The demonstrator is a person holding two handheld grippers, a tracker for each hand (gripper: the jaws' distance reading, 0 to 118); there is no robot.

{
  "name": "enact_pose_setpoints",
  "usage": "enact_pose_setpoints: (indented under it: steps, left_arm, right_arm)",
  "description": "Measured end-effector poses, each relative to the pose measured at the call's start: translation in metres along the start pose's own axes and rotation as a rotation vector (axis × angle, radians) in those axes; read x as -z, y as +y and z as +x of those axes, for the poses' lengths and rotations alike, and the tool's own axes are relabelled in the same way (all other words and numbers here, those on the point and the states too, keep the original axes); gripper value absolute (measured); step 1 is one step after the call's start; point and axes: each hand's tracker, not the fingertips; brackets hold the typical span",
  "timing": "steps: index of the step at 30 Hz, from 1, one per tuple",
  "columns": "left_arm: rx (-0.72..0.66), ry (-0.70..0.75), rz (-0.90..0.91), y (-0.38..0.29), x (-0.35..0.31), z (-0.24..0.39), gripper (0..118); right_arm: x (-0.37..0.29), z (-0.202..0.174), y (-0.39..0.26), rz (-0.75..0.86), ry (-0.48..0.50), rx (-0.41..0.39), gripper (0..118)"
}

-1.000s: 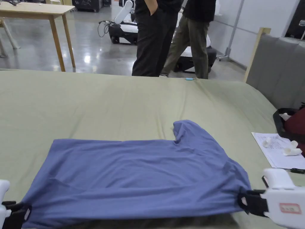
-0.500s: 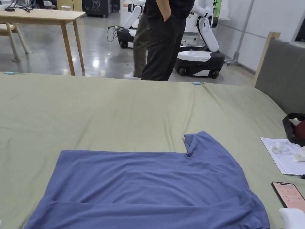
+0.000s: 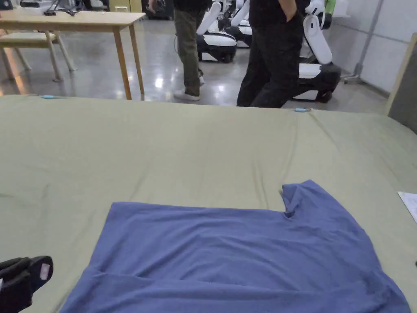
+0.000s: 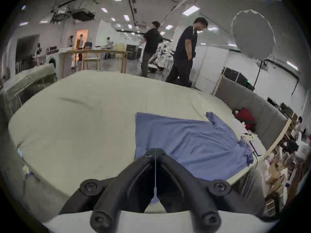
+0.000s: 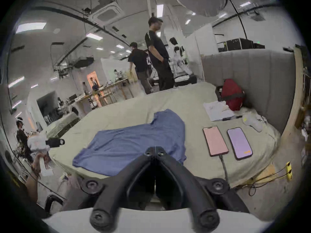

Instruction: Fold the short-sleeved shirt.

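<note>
The blue short-sleeved shirt [image 3: 240, 252] lies spread flat on the bed [image 3: 183, 142], on the near half of the olive-green sheet and close to the near edge. It looks folded along its length, so that one sleeve [image 3: 301, 195] sticks up at the far right corner while the rest forms a plain rectangle with soft wrinkles across it. Nothing grips it.

The left claw [image 4: 155, 152] is held off the cloth, near the shirt's near left corner; in its own view both jaws meet in a thin line, pressed together on nothing. From the head view its black tip sits low at the left, just beside the shirt's hem but apart from it. The right claw [image 5: 155, 150] hangs before the near edge of the shirt, its jaws likewise closed against each other and empty. In the right gripper view the left claw shows farther off at the left, with the hand [image 5: 37, 162] holding its white handle.

To the right of the shirt two phones [image 5: 215, 140] lie side by side on the sheet, and beyond them a sheet of paper [image 5: 218, 110] and a red bag [image 5: 233, 94] against the grey padded headboard [image 5: 252, 78]. Past the far edge of the bed two people [image 3: 273, 53] are on the shiny floor, with a wooden table [image 3: 81, 20] at the left and white robots [image 3: 317, 40] behind them.
</note>
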Motion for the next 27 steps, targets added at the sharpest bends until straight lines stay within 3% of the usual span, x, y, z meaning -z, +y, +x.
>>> enact_pose_setpoints:
  steps: [5, 6, 7, 9, 11, 14, 17, 19, 21, 23, 26, 27]
  left_arm:
    - [0.105, 0.037, -0.056, 0.058, 0.11, 0.003, 0]
    - [0.136, 0.05, -0.1, 0.066, 0.141, 0.0, 11]
    - [0.136, 0.059, -0.172, 0.071, 0.166, -0.003, 35]
    - [0.151, 0.065, -0.283, 0.077, 0.221, -0.01, 118]
    - [0.207, 0.023, -0.287, 0.073, 0.26, -0.012, 113]
    - [0.263, 0.152, -0.369, 0.064, 0.305, -0.011, 114]
    - [0.255, 0.149, -0.407, 0.07, 0.332, -0.013, 114]
    - [0.239, 0.146, -0.437, 0.066, 0.34, -0.013, 96]
    - [0.232, 0.149, -0.451, 0.059, 0.337, -0.018, 91]
    - [0.198, 0.083, -0.425, 0.047, 0.323, -0.012, 73]
    - [0.205, 0.05, -0.391, 0.039, 0.308, -0.006, 17]
    - [0.211, 0.026, -0.355, 0.039, 0.307, -0.004, 7]
  right_arm:
    - [0.005, 0.003, 0.006, 0.027, 0.019, 0.006, 0]
    - [0.008, 0.001, 0.008, 0.024, 0.018, 0.0, 0]
    - [0.01, 0.0, 0.007, 0.016, 0.017, 0.0, 0]
    - [0.013, 0.002, 0.003, -0.004, 0.006, 0.01, 0]
    - [0.013, 0.004, -0.003, -0.024, -0.016, 0.023, 0]
    - [0.013, 0.008, -0.01, -0.054, -0.063, 0.049, 0]
    - [0.013, 0.009, -0.013, -0.079, -0.1, 0.044, 0]
    - [0.015, 0.01, -0.012, -0.096, -0.116, 0.04, 0]
    - [0.018, 0.009, -0.011, -0.11, -0.125, 0.031, 0]
    - [0.025, 0.009, -0.008, -0.131, -0.124, 0.016, 0]
    - [0.046, 0.012, 0.006, -0.2, -0.095, -0.05, 0]
    - [0.058, 0.012, 0.015, -0.219, -0.083, -0.088, 0]
